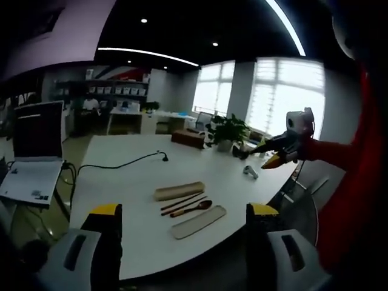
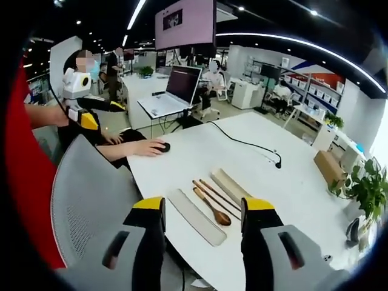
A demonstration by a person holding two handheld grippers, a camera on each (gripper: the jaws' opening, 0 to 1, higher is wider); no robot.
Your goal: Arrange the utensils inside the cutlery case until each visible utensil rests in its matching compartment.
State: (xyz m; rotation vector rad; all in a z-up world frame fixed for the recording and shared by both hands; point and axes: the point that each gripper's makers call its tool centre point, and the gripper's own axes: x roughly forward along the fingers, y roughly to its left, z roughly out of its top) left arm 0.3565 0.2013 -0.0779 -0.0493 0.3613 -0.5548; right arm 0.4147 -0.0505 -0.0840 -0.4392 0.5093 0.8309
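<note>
Right gripper view: chopsticks (image 2: 217, 194) hard to separate beside spoon (image 2: 212, 207).

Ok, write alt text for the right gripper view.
On a white table lie a wooden spoon, chopsticks and two beige case halves, ahead of the open right gripper. A laptop sits behind.

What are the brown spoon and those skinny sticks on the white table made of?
The brown spoon looks like wood: warm reddish-brown, matte, with a slight sheen. The two thin brown chopsticks beside it share that colour, so probably wood too. The grain is too small to see.
</note>
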